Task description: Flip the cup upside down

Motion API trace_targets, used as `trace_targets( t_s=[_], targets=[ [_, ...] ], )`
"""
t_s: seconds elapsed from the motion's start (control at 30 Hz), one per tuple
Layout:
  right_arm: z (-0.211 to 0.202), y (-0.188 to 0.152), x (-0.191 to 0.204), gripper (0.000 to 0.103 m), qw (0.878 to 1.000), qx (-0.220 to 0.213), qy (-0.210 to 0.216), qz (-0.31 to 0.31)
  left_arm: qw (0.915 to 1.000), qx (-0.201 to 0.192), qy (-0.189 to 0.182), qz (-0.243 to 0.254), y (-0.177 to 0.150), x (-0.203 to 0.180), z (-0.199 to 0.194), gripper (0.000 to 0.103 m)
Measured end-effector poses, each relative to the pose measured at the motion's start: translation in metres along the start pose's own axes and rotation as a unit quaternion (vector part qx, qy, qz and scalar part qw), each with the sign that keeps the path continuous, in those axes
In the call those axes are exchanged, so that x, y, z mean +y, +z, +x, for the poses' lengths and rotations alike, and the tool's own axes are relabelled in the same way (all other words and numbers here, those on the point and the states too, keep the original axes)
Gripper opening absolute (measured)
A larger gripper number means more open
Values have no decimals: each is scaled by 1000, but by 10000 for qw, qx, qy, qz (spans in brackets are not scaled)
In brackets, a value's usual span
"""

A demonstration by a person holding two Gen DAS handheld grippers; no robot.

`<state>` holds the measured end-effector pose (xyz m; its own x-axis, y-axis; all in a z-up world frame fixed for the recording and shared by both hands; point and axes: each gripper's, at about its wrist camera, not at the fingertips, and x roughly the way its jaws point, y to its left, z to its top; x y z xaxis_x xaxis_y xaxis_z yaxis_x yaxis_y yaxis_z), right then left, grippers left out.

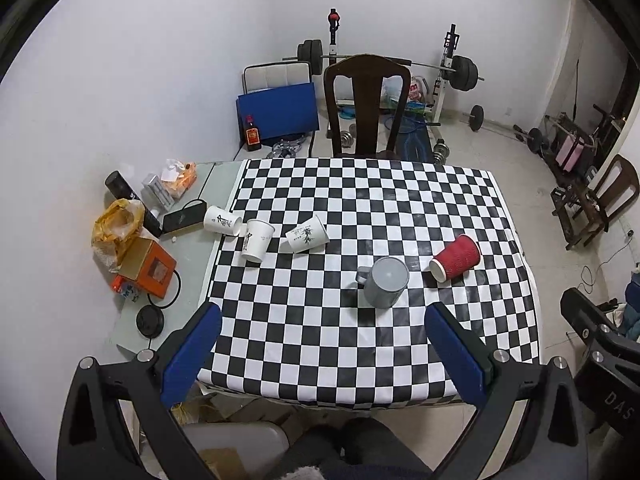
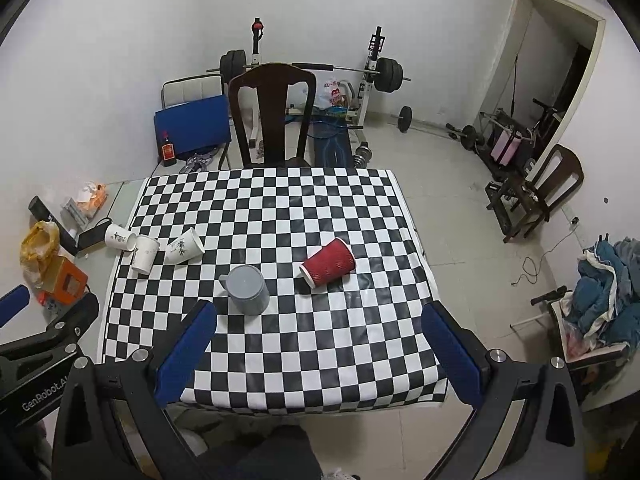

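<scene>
A grey mug (image 1: pixel 384 282) (image 2: pixel 248 289) stands upside down on the checkered tablecloth (image 1: pixel 360 344) (image 2: pixel 312 344), handle to the left. A red ribbed paper cup (image 1: pixel 456 258) (image 2: pixel 329 261) lies on its side to its right. Three white paper cups sit at the left: one on its side (image 1: pixel 222 221) (image 2: pixel 119 237), one upside down (image 1: pixel 258 240) (image 2: pixel 145 254), one tipped over (image 1: pixel 307 234) (image 2: pixel 185 246). My left gripper (image 1: pixel 322 316) and right gripper (image 2: pixel 320 314) are open and empty, held above the table's near edge.
A dark wooden chair (image 1: pixel 366 108) (image 2: pixel 274 116) stands at the far side. Clutter lies on the glass strip at the left: an orange box (image 1: pixel 146 268), a yellow bag (image 1: pixel 116 224), a tissue pack (image 1: pixel 178 174). Weights and a barbell rack (image 1: pixel 448 76) stand behind.
</scene>
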<state>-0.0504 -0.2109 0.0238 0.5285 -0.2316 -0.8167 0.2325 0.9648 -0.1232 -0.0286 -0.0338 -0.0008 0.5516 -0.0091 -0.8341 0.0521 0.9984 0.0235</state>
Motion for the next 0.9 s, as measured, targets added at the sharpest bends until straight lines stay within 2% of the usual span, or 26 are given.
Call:
trace_targets(
  t_s=[0.9],
  targets=[
    [7,-7,1,103,9999,92,109,-9,9999,121,15,-16,-7,6,6,103]
  ],
)
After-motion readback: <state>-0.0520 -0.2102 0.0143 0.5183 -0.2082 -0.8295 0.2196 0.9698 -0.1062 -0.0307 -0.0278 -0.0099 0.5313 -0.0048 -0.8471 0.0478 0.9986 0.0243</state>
